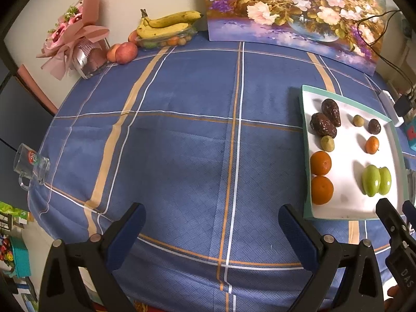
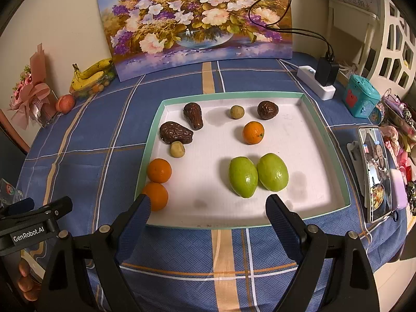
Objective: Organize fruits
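A white tray with a teal rim (image 2: 234, 94) holds two green fruits (image 2: 243, 176), three oranges (image 2: 159, 170), two long dark brown fruits (image 2: 176, 132), one round dark fruit (image 2: 267, 110) and two small yellowish fruits (image 2: 177, 149). My right gripper (image 2: 208, 202) hovers open and empty over the tray's near edge; its left fingertip overlaps the nearest orange (image 2: 157, 195) in this view. My left gripper (image 1: 212, 213) is open and empty above bare tablecloth, left of the tray rim (image 1: 304, 143). In the left wrist view, the right gripper (image 1: 396, 206) shows at the tray's near corner.
Bananas (image 1: 166, 24) lie on a clear fruit box beside peaches (image 1: 126, 52) and a pink bouquet (image 1: 75, 36) at the far left. A flower painting (image 2: 197, 18) leans at the back. A power strip (image 2: 316, 82), teal box (image 2: 360, 96) and phone (image 2: 375, 171) sit right. A glass mug (image 1: 31, 166) stands at the left edge.
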Tool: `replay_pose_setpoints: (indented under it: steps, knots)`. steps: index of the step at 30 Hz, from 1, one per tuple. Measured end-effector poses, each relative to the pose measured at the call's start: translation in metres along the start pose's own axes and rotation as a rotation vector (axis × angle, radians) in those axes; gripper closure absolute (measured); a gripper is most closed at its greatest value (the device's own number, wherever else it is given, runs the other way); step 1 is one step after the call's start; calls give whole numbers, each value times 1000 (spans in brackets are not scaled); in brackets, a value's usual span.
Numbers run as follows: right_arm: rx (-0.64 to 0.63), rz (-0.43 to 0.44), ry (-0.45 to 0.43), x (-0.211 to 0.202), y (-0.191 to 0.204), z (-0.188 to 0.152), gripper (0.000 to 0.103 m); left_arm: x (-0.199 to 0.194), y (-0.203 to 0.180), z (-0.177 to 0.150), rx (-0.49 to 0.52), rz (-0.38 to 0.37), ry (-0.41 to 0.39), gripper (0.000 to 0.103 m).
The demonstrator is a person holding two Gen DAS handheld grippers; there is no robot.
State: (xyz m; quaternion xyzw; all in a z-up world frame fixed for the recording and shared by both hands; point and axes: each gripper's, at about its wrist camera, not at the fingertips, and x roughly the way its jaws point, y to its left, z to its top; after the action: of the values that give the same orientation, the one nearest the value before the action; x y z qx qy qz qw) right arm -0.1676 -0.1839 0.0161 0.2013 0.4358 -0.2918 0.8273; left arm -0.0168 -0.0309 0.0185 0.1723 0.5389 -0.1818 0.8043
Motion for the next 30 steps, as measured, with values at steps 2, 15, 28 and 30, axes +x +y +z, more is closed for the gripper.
replay_pose_setpoints:
  steps: [2, 15, 28, 30]
  knots:
    - [-2, 0, 1, 1, -1, -1, 13, 0, 0, 0, 2, 0, -1, 0]
    - [-3, -1, 4, 1, 0, 0, 13, 1, -2, 0, 5, -1, 9, 0]
    - [-10, 0, 9, 3, 0, -1, 13, 3, 0, -1, 4, 6, 16, 0]
    - [-10, -1, 9, 3, 0, -1, 13, 3, 0, -1, 4, 6, 17, 0]
